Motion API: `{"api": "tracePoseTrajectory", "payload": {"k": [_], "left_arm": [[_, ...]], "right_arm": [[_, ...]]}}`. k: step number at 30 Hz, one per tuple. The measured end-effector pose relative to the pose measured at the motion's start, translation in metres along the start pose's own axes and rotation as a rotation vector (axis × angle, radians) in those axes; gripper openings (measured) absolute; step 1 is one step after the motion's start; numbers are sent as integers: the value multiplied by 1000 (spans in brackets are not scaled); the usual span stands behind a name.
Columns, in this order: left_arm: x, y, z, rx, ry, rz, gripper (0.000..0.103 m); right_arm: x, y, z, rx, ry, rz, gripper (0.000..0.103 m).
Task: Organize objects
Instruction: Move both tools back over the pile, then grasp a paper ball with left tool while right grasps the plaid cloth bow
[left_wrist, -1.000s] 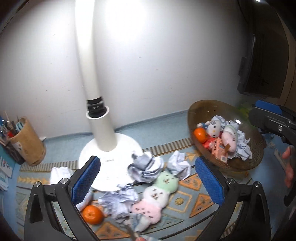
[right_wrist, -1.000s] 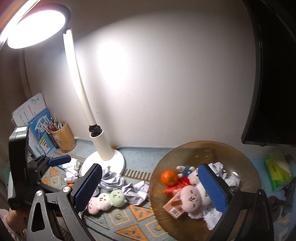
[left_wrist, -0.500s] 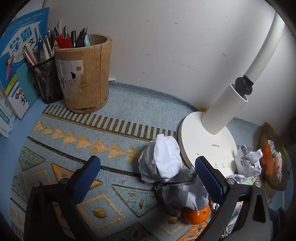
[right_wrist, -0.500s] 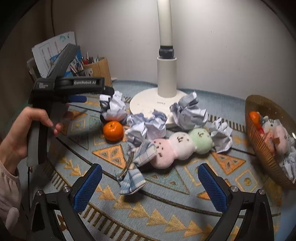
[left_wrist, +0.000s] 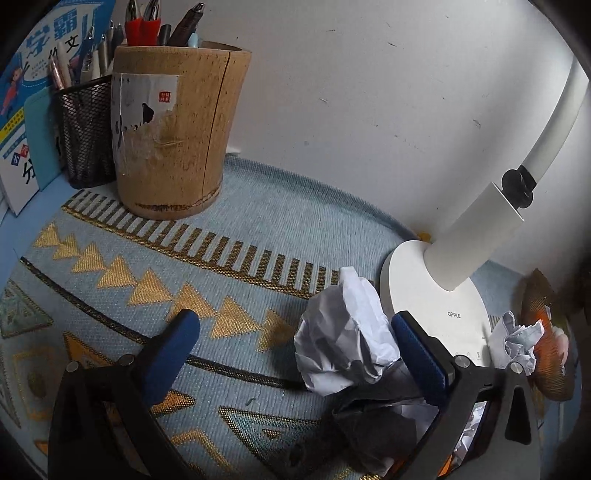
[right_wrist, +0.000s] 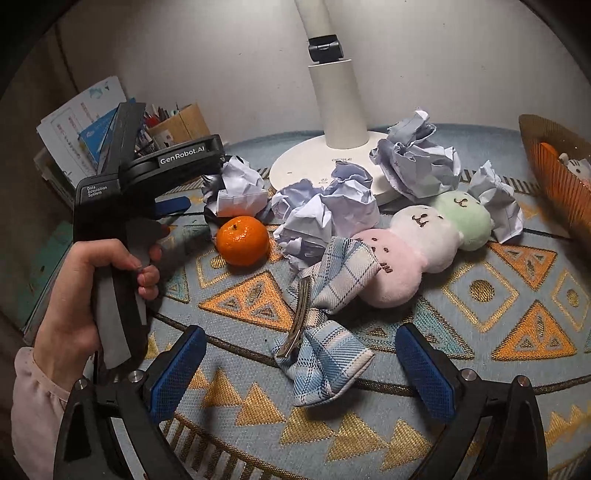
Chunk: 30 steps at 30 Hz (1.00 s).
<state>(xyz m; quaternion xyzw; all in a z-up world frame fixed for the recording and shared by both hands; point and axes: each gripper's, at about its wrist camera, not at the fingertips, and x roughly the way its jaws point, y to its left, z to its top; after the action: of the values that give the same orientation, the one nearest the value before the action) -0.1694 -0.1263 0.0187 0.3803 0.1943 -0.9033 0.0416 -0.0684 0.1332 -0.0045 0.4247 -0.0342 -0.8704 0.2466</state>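
— What are your left jaws doing?

— My left gripper (left_wrist: 295, 347) is hanging low over the patterned mat (left_wrist: 229, 258), jaws spread wide and gripping nothing. A white paper ball (left_wrist: 343, 339) is lying between the blue pads, close against the right one. The lamp base (left_wrist: 432, 295) is sitting at two o'clock from it, and the wooden pen cup (left_wrist: 173, 133) is standing at eleven o'clock, with a black mesh cup (left_wrist: 86, 129) just beside it.

— And the right ones?

— My right gripper (right_wrist: 301, 365) is also gaping wide and empty. A plaid bow clip (right_wrist: 325, 317) is lying on the mat straight ahead of it, between the pads. At twelve o'clock from the bow a pastel plush toy (right_wrist: 417, 240) is stretching toward one o'clock, touching the cloth. An orange (right_wrist: 242, 240) is resting at eleven o'clock, touching a paper ball behind it. More paper balls (right_wrist: 325, 210) are crowding around the lamp base. The basket (right_wrist: 554, 177) is sitting at the far right edge.

— Can you see your other hand?

— Yes, from the right camera: my left hand (right_wrist: 85, 291) is gripping the left tool's handle at nine o'clock.
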Motion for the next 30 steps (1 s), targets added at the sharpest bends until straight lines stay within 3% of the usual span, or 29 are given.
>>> {"api": "tracePoseTrajectory", "payload": {"k": [2, 4, 5, 6, 7, 8, 9, 10, 13, 18, 30], "left_arm": [[0, 0, -1, 1, 0, 1, 103], [0, -1, -3, -1, -1, 3, 103], [0, -1, -4, -4, -2, 2, 103], [0, 0, -5, -9, -5, -3, 103], [-1, 0, -6, -10, -12, -27, 72], [-4, 2, -7, -18, -29, -158, 37], [-5, 2, -9, -25, -36, -210, 38], [-5, -3, -11, -7, -33, -152, 38], [-15, -14, -16, 47, -89, -99, 38], [-28, -10, -15, 23, -150, -77, 38], [-39, -18, -30, 41, -207, -44, 38]], "right_arm": [[-3, -2, -1, 15, -12, -12, 94], [-4, -2, -2, 18, -16, -25, 76], [-5, -1, -2, 14, -16, -37, 73], [-4, 2, -2, -4, -9, -46, 62], [-4, 6, -1, -21, -5, -47, 31], [-3, 8, -2, -34, 2, -17, 19], [-4, 9, -2, -41, -3, 2, 18], [-8, 9, -2, -42, -25, 10, 17], [-25, 10, -6, -50, -118, 64, 17], [-40, 17, -11, -75, -207, 51, 17], [-42, 0, -10, 9, -183, 83, 17]]}}
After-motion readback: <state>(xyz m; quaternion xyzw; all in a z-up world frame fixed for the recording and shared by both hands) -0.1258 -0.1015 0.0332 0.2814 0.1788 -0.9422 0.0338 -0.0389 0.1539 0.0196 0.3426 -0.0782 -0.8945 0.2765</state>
